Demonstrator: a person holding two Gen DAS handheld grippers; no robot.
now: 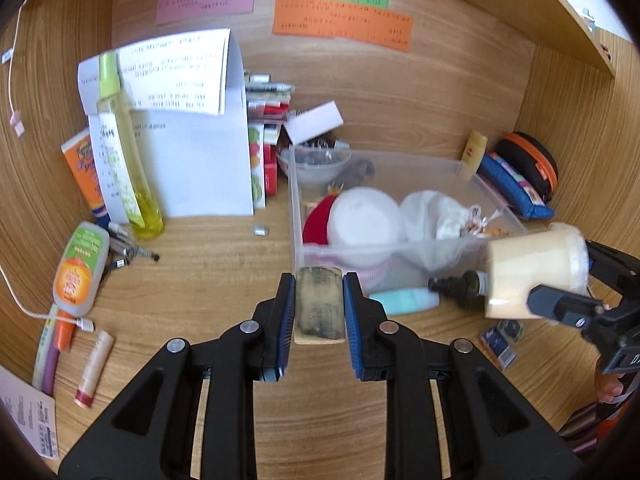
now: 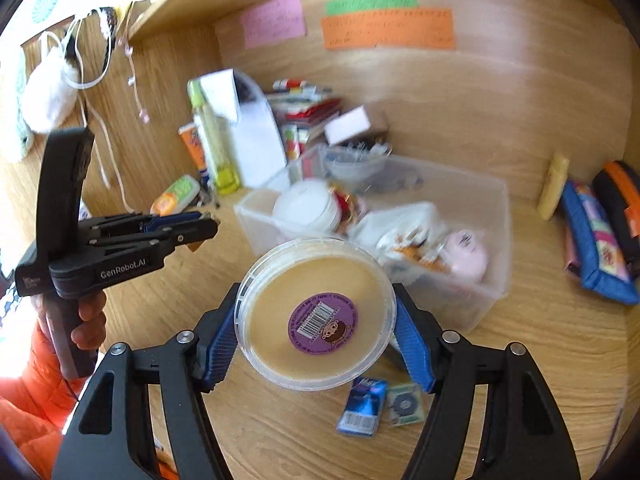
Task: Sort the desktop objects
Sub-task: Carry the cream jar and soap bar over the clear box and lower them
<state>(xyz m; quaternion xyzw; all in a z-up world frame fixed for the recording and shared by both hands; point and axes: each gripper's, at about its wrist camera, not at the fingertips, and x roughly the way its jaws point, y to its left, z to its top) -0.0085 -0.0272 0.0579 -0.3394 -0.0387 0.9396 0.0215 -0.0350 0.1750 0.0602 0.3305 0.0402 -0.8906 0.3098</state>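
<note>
My left gripper (image 1: 319, 280) is shut on a small translucent yellowish bottle (image 1: 320, 308), held above the wooden desk just in front of the clear plastic bin (image 1: 295, 200). The bottle's tan end points back toward the camera. In the right wrist view that gripper (image 2: 212, 224) shows at the left, carried by a hand. My right gripper (image 2: 316, 296) is shut on a round cream tub (image 2: 316, 312) with a purple barcode sticker on its bottom, lifted near the bin's (image 2: 500, 240) front wall. In the left wrist view, the tub (image 1: 532, 276) and right gripper (image 1: 580, 280) hang at the right.
The bin holds white round items, a red thing and wrapped bits. A teal tube (image 1: 404, 301) and a dark dropper bottle (image 1: 460, 286) lie by its front. A yellow spray bottle (image 1: 128, 160), papers and tubes stand left. A blue pouch (image 1: 516, 188) leans right. Small packets (image 2: 362, 406) lie below the tub.
</note>
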